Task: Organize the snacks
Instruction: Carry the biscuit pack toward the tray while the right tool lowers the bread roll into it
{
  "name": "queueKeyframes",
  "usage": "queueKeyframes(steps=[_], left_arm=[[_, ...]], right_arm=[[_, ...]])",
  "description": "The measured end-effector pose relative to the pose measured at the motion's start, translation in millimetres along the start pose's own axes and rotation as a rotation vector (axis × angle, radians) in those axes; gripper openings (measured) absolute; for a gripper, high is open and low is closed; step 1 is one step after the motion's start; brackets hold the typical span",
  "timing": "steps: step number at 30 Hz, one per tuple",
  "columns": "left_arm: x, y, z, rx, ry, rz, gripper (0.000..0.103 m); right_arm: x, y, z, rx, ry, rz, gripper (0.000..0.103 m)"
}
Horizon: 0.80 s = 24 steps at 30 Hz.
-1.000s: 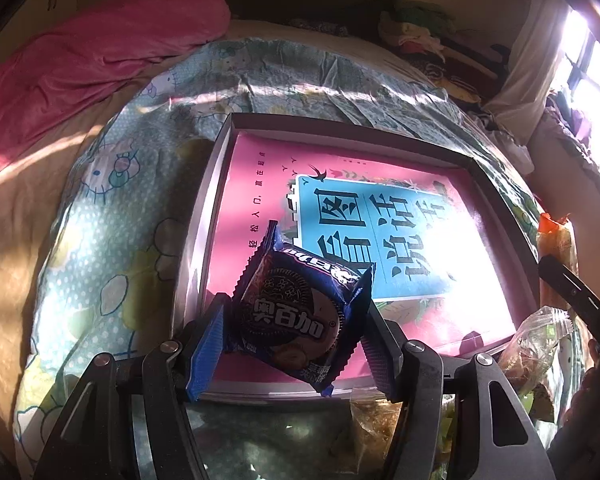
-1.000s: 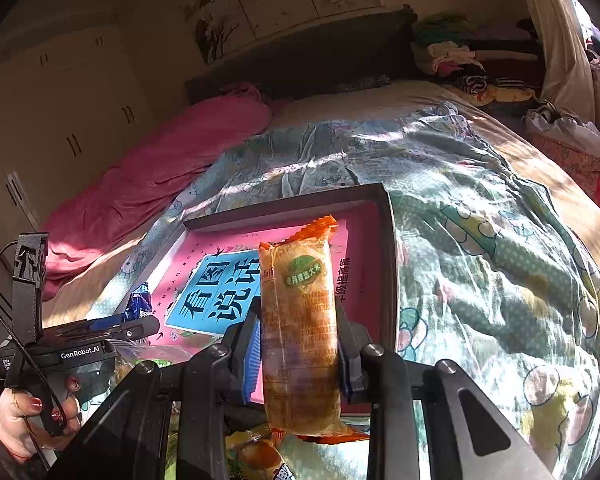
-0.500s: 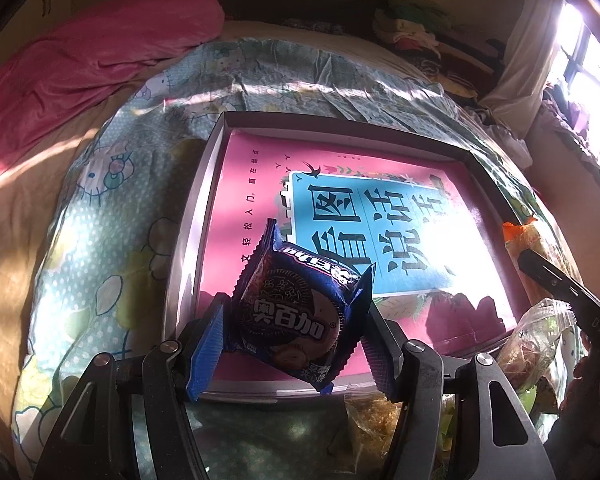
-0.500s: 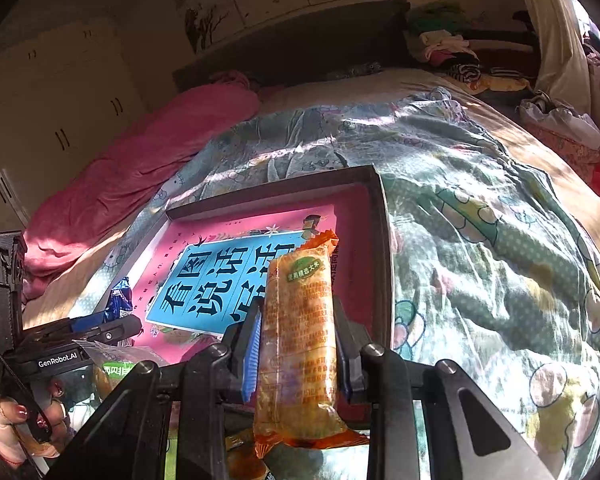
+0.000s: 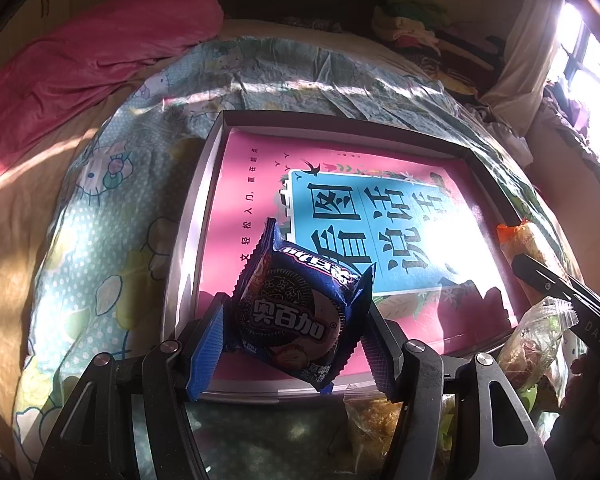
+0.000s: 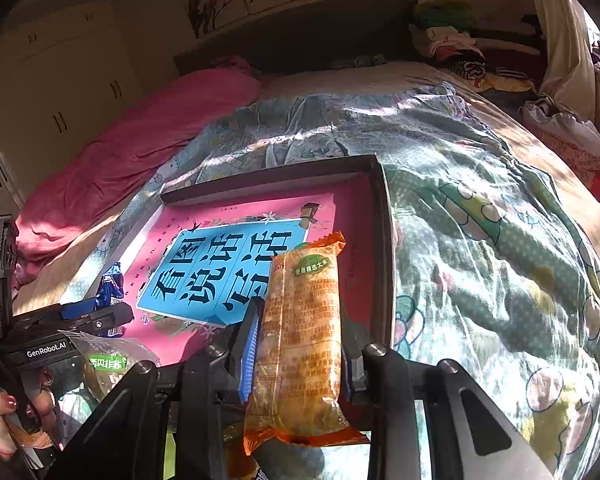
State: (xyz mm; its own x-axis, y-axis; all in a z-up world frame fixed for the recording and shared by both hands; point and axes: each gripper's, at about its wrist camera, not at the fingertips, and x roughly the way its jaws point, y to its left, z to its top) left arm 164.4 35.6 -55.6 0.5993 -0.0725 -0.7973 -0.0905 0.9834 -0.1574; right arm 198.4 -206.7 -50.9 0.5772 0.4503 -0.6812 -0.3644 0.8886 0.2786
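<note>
My left gripper (image 5: 292,336) is shut on a dark blue Oreo packet (image 5: 296,312), held over the near left corner of a shallow dark box (image 5: 340,120). A pink and blue book (image 5: 364,216) lies flat in the box. My right gripper (image 6: 300,344) is shut on a long orange snack packet (image 6: 300,340), held upright over the box's (image 6: 384,240) near right corner. The orange packet (image 5: 520,240) and the right gripper's finger show at the right edge of the left wrist view. The Oreo packet (image 6: 112,284) and left gripper show at the left of the right wrist view.
The box lies on a bed with a patterned cartoon sheet (image 6: 480,240). A pink duvet (image 5: 80,56) lies at the back left. Clear-wrapped snack packets (image 5: 536,340) lie by the box's near edge, one with a green label (image 6: 108,360). Clothes (image 6: 452,40) are piled at the back.
Both grippers have moved forward over the box with their packets still held. The orange packet now sits further over the book.
</note>
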Motion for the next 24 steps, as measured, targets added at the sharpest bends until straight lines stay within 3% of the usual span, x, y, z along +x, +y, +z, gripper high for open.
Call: queueKeyframes(steps=[7, 10, 15, 24], left_arm=[[0.4, 0.5, -0.1, 0.000, 0.004, -0.002, 0.065], [-0.3, 0.7, -0.7, -0.001, 0.004, -0.004, 0.065], [-2.2, 0.9, -1.1, -0.007, 0.009, -0.011, 0.065], [-3.9, 2.2, -1.1, -0.010, 0.010, -0.014, 0.065]], right_arm=[[-4.5, 0.5, -0.1, -0.012, -0.001, -0.007, 0.032], [-10.1, -1.0, 0.7, -0.011, -0.014, 0.002, 0.039], [-19.7, -3.3, -0.1, -0.010, -0.017, 0.005, 0.040], [-33.8, 9.3, -16.8, -0.104, 0.010, 0.000, 0.040]])
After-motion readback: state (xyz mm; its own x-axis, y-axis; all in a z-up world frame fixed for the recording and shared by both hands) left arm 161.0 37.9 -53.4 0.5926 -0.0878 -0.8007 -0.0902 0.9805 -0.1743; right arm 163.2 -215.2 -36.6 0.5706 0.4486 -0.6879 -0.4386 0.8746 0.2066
